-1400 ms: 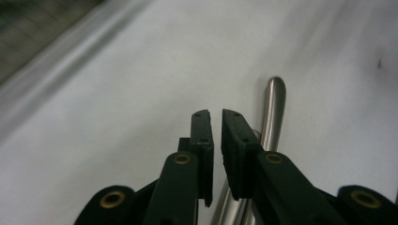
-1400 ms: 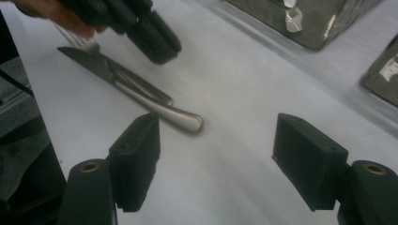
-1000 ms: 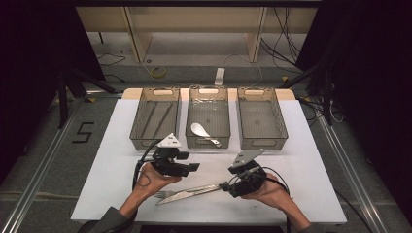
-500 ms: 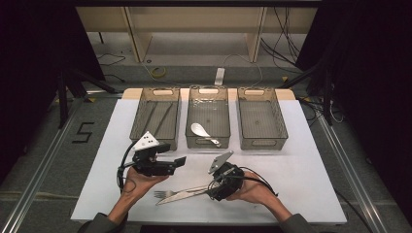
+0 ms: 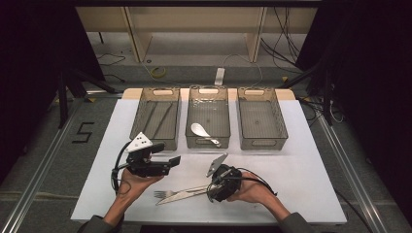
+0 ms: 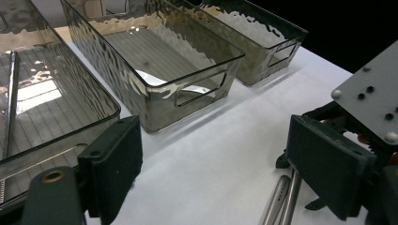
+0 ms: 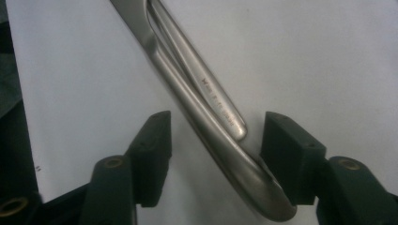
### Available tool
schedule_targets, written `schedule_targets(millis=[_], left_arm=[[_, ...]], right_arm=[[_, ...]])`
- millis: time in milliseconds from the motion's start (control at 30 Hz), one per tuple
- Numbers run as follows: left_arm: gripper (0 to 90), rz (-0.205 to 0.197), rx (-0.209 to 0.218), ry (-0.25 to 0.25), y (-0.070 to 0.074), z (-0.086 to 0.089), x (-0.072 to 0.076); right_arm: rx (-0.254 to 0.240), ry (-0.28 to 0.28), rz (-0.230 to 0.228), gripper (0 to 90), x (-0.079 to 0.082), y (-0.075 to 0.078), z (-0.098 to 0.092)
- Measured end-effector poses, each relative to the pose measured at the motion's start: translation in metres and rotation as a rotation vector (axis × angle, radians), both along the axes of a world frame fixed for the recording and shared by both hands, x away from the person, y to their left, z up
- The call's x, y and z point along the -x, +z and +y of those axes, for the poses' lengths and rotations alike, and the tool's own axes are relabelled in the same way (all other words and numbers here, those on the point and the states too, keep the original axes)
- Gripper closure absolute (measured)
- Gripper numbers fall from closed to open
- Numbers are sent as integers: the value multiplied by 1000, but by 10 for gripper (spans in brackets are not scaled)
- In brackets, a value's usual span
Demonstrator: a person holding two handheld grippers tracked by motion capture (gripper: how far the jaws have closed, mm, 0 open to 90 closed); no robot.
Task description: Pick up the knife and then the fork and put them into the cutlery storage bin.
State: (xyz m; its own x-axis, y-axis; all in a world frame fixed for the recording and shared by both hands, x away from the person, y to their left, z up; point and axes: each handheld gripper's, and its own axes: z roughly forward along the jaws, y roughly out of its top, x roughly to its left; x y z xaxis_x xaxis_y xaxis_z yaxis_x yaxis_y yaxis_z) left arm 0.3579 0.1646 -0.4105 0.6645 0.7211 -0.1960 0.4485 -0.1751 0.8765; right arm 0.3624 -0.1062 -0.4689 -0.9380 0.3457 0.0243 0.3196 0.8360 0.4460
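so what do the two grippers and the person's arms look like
Both grippers are black. The left gripper carries a pale three-cornered plate with dark dots, the right gripper a grey one. Each has flat, blocky black jaws, brass-coloured pivot pins and a trailing black cable. The forearms are bare, dark sleeves pushed back.

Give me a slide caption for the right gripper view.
Right gripper straddles two steel cutlery handles lying on the white table.

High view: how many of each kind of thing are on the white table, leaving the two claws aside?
Clear bins: 3
White spoon, in the middle bin: 1
Fork: 1
Knife: 1
Thin sticks in the left bin, exact kind unclear: 2
Total: 8
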Motion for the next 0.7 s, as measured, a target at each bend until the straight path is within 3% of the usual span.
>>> schedule_targets(millis=[433, 700], left_arm=[[185, -10, -9, -10, 0, -2, 1], [185, -13, -8, -11, 0, -3, 1]], right_arm=[[88, 91, -32, 644, 12, 5, 5], [102, 111, -30, 633, 13, 6, 11]])
